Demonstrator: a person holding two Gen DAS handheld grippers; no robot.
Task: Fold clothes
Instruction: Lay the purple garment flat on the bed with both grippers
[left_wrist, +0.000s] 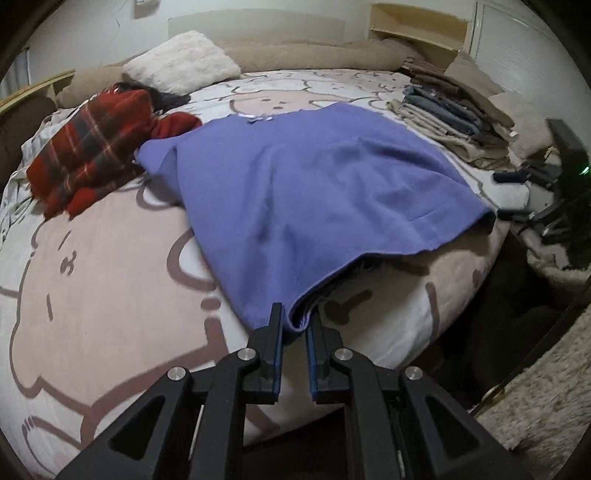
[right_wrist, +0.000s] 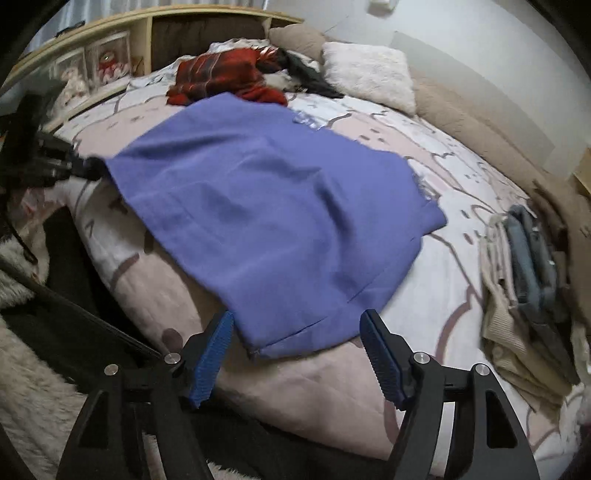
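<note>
While my left tongs (left_wrist: 295, 319) pinch the near hem corner of the purple garment (left_wrist: 314, 184) at the bed's (left_wrist: 92, 277) front edge, my right tongs (right_wrist: 297, 328) gape wide around its other corner, ungripped; bare bedding toward the headboard leaves folding room, I judge.
</note>
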